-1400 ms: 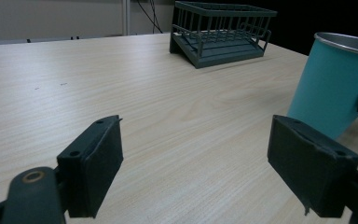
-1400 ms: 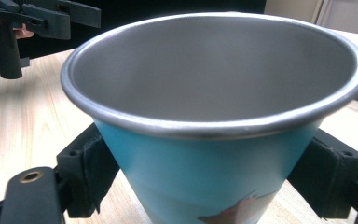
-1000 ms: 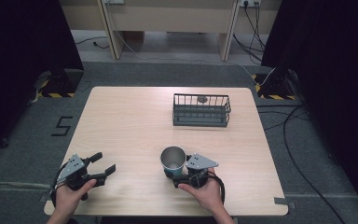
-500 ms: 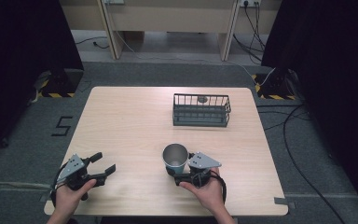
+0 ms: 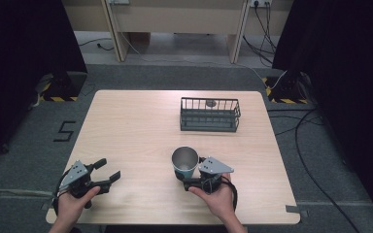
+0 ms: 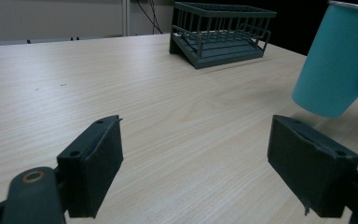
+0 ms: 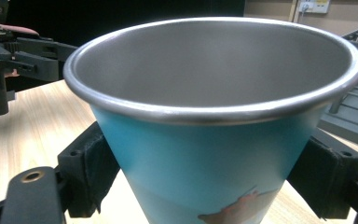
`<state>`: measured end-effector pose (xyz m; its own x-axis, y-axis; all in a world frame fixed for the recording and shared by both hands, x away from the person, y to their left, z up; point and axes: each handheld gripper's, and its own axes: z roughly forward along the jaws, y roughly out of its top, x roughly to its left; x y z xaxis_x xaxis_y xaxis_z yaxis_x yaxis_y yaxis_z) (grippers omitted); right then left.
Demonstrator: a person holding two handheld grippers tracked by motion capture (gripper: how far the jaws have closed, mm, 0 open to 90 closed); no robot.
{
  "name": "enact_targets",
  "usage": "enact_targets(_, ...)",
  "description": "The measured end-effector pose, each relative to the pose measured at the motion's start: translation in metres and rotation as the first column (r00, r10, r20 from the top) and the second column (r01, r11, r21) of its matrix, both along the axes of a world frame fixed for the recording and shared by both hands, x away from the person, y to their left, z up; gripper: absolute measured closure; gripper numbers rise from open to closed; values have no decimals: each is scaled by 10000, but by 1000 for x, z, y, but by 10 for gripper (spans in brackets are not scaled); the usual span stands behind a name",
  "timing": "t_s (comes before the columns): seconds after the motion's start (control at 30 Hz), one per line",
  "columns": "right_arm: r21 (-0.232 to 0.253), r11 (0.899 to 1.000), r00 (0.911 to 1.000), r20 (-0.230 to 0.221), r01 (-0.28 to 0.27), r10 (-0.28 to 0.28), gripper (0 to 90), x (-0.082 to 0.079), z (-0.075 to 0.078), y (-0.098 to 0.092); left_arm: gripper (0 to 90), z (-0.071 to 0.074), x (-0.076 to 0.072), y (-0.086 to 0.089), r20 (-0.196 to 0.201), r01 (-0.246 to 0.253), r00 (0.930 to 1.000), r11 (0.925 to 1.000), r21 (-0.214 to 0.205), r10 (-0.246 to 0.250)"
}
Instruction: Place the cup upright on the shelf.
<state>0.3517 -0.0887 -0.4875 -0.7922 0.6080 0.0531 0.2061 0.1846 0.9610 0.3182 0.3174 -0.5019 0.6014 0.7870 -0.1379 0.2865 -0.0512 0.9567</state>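
Observation:
A teal cup (image 5: 185, 162) with a bare metal inside sits between the jaws of my right gripper (image 5: 186, 175) near the table's front middle. That gripper is shut on its lower wall. In the right gripper view the cup (image 7: 214, 116) has its mouth up, and the right gripper (image 7: 214, 182) has a pad pressed on either side. The left gripper view shows the cup (image 6: 333, 65) tilted and raised just off the wood. My left gripper (image 5: 108, 170) is open at the front left, with nothing between its jaws (image 6: 214, 163).
A dark wire basket (image 5: 209, 115) stands on the light wooden table (image 5: 136, 126) at the back right, with a small dark round thing (image 5: 210, 103) by its rear wall. The basket (image 6: 221, 30) lies far ahead of the left gripper. Cables run over the floor to the right.
My right gripper, with the cup in it, has edged slightly to the right and away from the front edge. The left gripper has stayed where it was.

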Motion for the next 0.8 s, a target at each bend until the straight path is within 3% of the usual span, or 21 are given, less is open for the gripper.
enact_targets(0.8,189,9987,9986,258,466,-471,180,8,14,-9,174,0,0,0,-13,-31,10000,10000,-7,31)
